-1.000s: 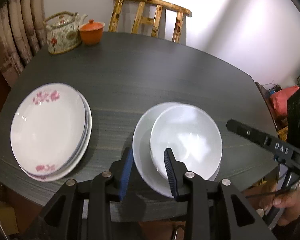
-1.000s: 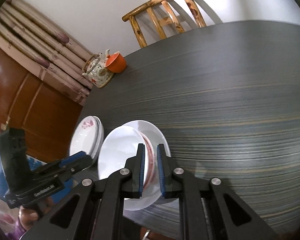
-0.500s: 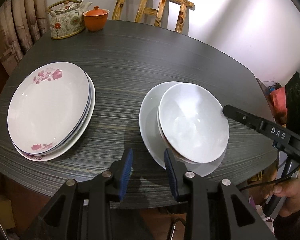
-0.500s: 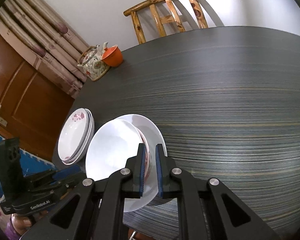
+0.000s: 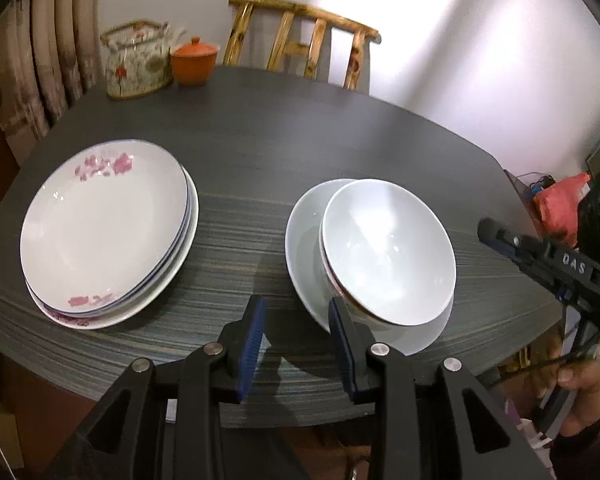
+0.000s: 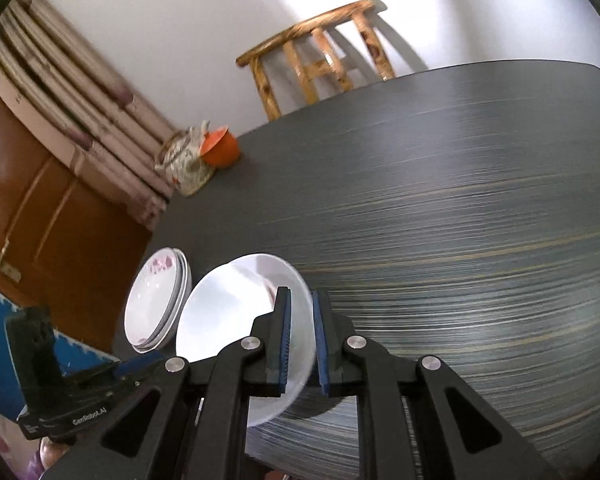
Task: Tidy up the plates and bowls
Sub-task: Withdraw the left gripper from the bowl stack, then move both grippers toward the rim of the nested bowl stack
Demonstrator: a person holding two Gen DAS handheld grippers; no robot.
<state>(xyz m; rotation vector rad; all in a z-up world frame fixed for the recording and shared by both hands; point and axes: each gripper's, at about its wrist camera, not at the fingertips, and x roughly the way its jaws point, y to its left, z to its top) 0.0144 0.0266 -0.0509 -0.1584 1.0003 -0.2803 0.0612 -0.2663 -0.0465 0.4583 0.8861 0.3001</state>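
Fingers (image 6: 283, 332) of the right gripper (image 6: 300, 338) are pinching the rim of the white bowl (image 6: 224, 320), tilting it over the plain plate (image 5: 306, 240) near the bench's (image 5: 300, 132) front edge; the left gripper (image 5: 296, 334) is gaping, grasping nothing, beside the flowered plate stack (image 5: 104, 228).

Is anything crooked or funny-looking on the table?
Yes. The bowl sits tilted and off-centre on the plate, hanging past its near-right edge. The right gripper pinches its rim. The plate stack looks tidy.
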